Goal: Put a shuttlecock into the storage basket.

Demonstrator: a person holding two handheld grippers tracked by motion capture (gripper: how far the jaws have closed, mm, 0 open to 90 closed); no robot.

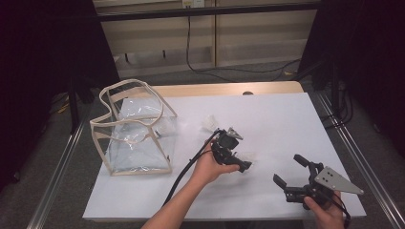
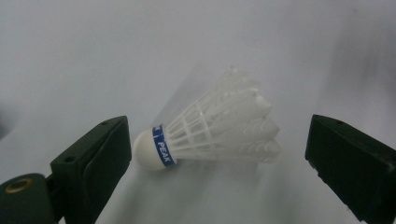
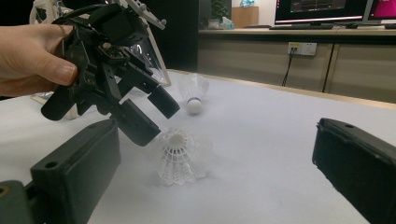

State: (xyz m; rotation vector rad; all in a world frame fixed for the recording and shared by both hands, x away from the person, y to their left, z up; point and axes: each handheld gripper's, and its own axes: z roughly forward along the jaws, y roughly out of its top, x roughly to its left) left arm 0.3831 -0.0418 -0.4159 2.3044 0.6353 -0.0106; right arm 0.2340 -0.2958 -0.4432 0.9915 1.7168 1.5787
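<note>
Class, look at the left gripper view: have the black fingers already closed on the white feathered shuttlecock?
No: the left gripper is open, its black fingers standing apart on either side of the white feathered shuttlecock.

Left gripper [image 1: 244,162]: jaw tips cover most of the near shuttlecock [image 1: 249,160] in the high view, leaving a pale smudge too small to read. Right gripper [image 3: 215,177]: both jaws cut off by the lower edge. Far shuttlecock [image 3: 193,93]: feathers soft and blurred.
</note>
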